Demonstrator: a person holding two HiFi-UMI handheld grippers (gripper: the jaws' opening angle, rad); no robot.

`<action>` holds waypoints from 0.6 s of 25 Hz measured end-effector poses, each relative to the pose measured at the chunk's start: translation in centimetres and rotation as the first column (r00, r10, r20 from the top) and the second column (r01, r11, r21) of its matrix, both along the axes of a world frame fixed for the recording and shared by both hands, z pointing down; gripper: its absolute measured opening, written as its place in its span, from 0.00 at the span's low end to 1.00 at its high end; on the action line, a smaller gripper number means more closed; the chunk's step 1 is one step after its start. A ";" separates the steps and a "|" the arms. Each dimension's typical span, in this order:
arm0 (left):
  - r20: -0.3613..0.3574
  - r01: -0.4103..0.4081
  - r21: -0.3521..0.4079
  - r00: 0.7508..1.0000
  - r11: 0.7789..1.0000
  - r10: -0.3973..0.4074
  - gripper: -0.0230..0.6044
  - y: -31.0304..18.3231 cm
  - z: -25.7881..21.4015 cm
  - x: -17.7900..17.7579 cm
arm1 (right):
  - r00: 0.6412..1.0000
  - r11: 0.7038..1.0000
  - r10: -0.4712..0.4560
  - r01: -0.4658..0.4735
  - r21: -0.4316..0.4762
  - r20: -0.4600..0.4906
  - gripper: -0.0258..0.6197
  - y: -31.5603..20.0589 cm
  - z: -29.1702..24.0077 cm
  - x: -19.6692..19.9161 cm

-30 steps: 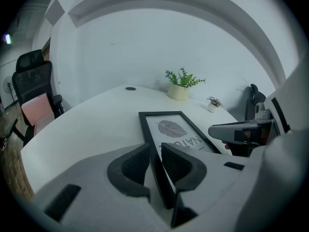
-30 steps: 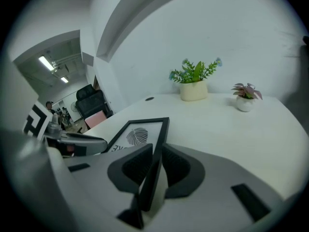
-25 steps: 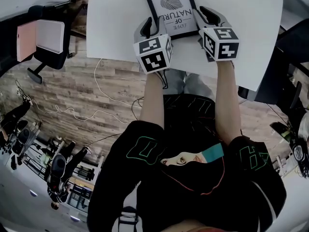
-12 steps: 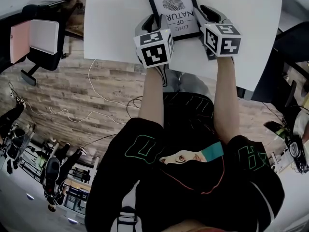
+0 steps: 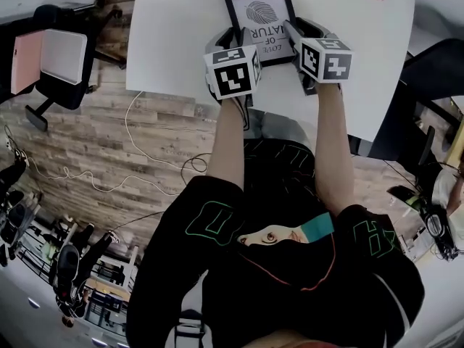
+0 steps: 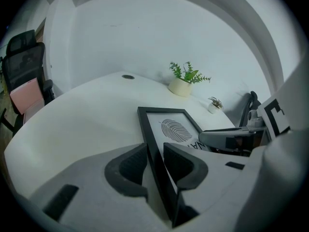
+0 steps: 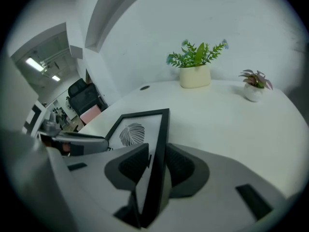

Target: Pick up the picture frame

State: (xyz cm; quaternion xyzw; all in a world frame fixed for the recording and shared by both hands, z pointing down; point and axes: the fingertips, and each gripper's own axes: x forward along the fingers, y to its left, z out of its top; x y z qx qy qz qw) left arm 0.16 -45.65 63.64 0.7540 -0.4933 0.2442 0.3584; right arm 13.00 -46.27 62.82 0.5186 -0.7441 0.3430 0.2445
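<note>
A black picture frame (image 5: 261, 17) with a leaf print lies on the white table (image 5: 174, 42). My left gripper (image 5: 233, 36) straddles its left side bar and my right gripper (image 5: 303, 29) its right one. In the left gripper view the bar of the picture frame (image 6: 157, 129) runs between the dark pads (image 6: 133, 166), which sit against it; these jaws have just been closing. In the right gripper view the other bar of the picture frame (image 7: 161, 129) stands between the pads (image 7: 178, 166); those jaws have just been opening, with the pads still close against the bar.
Two potted plants (image 7: 195, 69) (image 7: 253, 86) stand at the table's far side. An office chair (image 5: 51, 56) stands off the table's left, with cables (image 5: 145, 143) on the wooden floor. The table's near edge runs just behind both grippers.
Both grippers have crept slightly farther along the frame's side bars. The head view has shifted, so the table and frame sit a little differently in the picture.
</note>
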 end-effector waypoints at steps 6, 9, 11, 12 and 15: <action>-0.034 0.052 0.014 0.998 0.999 -0.051 0.17 -0.3 -0.5 -0.7 | 0.998 0.997 0.058 -0.057 -0.054 0.019 0.17 0.2 -0.6 0.4; -0.036 0.058 0.038 0.998 0.998 -0.057 0.16 -0.9 -1.4 -0.9 | 0.998 0.998 0.057 -0.056 -0.032 0.021 0.16 0.0 -1.5 0.2; -0.040 0.050 0.058 0.998 0.997 -0.047 0.16 -1.3 -2.0 -0.7 | 0.998 0.998 0.063 -0.062 -0.012 0.020 0.16 -0.4 -2.1 0.4; -0.041 0.047 0.068 0.998 0.997 -0.044 0.16 -1.6 -2.3 -0.6 | 0.998 0.998 0.064 -0.064 -0.002 0.020 0.16 -0.6 -2.4 0.4; -0.040 0.048 0.102 0.998 0.994 -0.044 0.16 -2.7 -3.8 -1.2 | 0.998 0.997 0.066 -0.066 0.030 0.018 0.16 -1.6 -3.8 -0.2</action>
